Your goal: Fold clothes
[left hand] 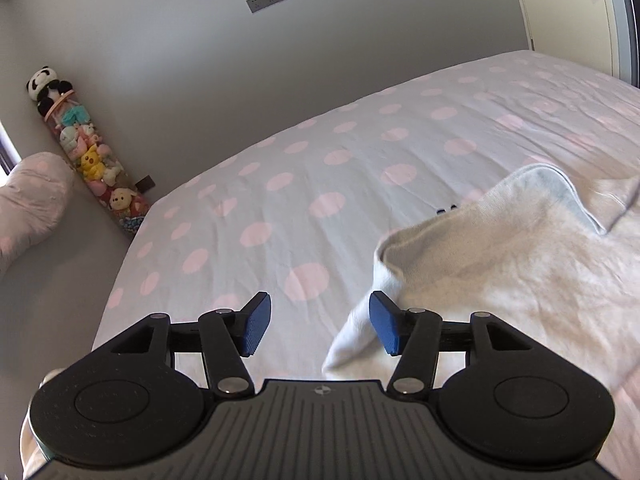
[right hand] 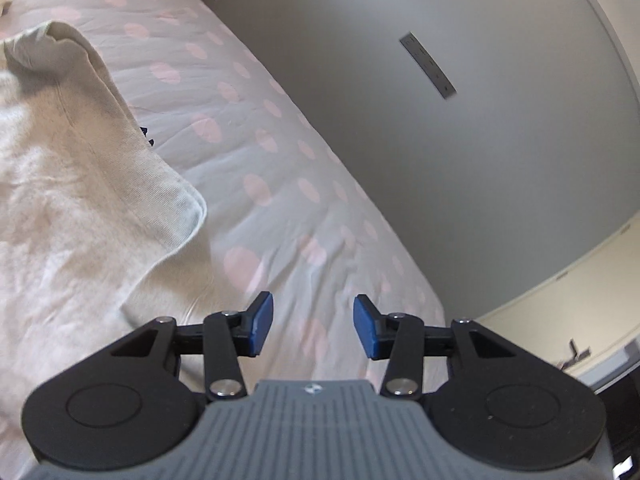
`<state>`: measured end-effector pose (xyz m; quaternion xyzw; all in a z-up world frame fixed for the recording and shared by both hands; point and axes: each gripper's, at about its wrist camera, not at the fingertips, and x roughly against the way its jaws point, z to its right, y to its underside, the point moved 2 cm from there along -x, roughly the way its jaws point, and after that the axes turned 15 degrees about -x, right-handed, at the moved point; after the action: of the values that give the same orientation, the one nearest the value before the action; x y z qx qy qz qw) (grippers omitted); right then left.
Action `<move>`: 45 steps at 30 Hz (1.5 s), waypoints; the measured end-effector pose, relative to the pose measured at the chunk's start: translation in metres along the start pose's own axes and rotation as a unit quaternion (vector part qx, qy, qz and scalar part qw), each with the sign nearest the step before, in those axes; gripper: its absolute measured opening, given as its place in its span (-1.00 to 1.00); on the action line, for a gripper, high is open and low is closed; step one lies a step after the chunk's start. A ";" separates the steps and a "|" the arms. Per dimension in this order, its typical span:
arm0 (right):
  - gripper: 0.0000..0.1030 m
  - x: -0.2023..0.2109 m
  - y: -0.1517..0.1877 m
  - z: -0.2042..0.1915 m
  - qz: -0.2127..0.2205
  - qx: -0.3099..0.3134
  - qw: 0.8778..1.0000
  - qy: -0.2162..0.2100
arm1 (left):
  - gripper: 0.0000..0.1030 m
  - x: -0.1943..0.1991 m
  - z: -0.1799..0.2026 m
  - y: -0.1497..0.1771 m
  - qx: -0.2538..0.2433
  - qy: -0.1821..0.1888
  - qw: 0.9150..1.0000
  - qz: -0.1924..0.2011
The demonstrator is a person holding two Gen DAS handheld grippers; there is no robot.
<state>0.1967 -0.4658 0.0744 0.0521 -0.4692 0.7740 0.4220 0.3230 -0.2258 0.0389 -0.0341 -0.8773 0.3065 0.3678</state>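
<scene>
Both grippers, left gripper and right gripper, hung open and empty over the dotted bedsheet, cream garment lying between them partly folded, so I'd guess regrasping an edge came next.

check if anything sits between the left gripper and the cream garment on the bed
Nothing visible does. The left gripper is open, and the cream garment lies just to its right on the polka-dot bedsheet, its white edge right by the right-hand pad. Only bare sheet shows between the pads.
</scene>
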 end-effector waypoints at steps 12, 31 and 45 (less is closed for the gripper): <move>-0.66 -0.007 0.071 -0.039 -0.082 -0.071 0.989 -0.098 | -0.15 -0.017 0.028 0.076 0.024 0.046 0.997 -0.061; -0.65 -0.127 0.047 -0.034 -0.088 -0.114 0.987 -0.068 | -0.10 -0.145 0.006 0.056 0.091 0.020 0.994 -0.060; -0.50 -0.062 0.050 0.022 -0.072 -0.163 0.983 -0.041 | -0.07 -0.063 -0.005 0.069 0.084 0.000 0.995 -0.056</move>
<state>0.1946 -0.5306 0.0227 0.0480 -0.6012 0.6519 0.4597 0.3606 -0.1858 -0.0364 0.0459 -0.8491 0.3579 0.3858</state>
